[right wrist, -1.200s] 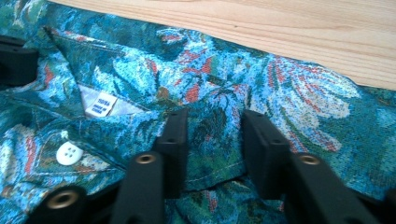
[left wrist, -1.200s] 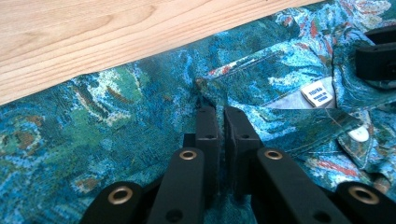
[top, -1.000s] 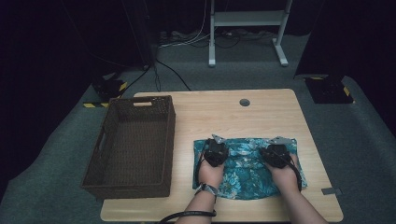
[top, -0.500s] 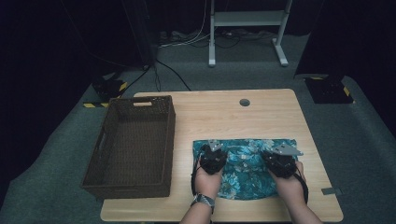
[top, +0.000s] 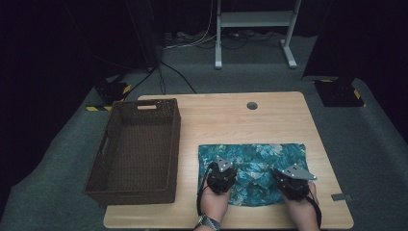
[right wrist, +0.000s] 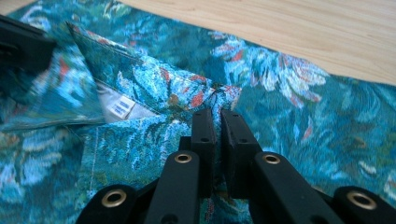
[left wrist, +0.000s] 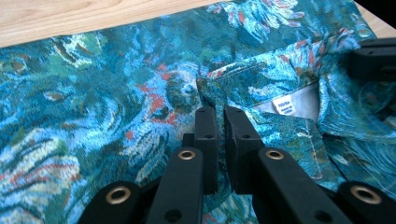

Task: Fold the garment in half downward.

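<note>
Both hands enter from the table's near edge, forearms side by side. The left gripper point(top: 220, 176) points forward over the near left part of the patterned shirt point(top: 255, 163), its jaws pinched tight on a fold of fabric beside the collar. The right gripper point(top: 292, 180) sits parallel at the near right, jaws likewise clamped on a fold of the cloth. The shirt lies folded flat on the wooden table point(top: 226, 113), right of centre. Left of it stands the wicker basket point(top: 138, 149), near but apart.

Teal floral shirt point(top: 255, 159), brown basket point(top: 137, 149)
</note>
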Action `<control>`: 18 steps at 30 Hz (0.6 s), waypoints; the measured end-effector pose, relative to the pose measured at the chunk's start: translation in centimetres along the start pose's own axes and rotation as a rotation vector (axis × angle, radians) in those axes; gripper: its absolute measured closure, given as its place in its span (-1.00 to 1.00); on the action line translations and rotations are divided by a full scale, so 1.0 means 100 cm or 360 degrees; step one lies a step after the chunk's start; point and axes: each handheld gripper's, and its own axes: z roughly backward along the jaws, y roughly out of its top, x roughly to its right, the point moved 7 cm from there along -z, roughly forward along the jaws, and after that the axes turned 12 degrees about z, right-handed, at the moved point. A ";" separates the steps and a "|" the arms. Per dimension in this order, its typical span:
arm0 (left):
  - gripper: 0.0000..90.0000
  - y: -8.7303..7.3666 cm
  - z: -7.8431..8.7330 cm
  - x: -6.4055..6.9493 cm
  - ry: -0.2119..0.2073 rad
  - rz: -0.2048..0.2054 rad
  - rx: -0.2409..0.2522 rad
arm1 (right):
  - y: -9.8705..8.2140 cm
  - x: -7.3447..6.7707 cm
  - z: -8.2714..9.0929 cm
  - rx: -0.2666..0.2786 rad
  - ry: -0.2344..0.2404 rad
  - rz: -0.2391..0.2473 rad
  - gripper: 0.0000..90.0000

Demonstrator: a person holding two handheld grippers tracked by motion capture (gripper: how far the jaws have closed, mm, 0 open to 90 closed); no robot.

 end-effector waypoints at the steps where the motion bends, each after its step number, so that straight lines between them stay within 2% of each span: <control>1: 0.85 -0.001 0.001 0.001 -0.0002 -0.0004 0.0001 | -0.002 -0.001 0.000 -0.0002 0.0002 0.0002 0.87; 9: 0.78 -0.007 0.007 0.002 -0.0009 -0.0019 -0.0004 | -0.012 -0.003 0.003 0.0011 0.0013 0.0016 0.87; 12: 0.68 -0.002 0.013 0.001 -0.0020 0.0018 0.0041 | -0.012 -0.003 0.004 0.0019 0.0013 0.0007 0.87; 15: 0.52 0.008 0.018 -0.004 0.0025 0.0033 0.0100 | -0.013 -0.003 0.005 0.0023 0.0013 0.0015 0.87; 18: 0.40 0.015 0.012 -0.017 0.0119 0.0048 0.0084 | -0.012 -0.004 0.005 0.0026 0.0013 0.0013 0.87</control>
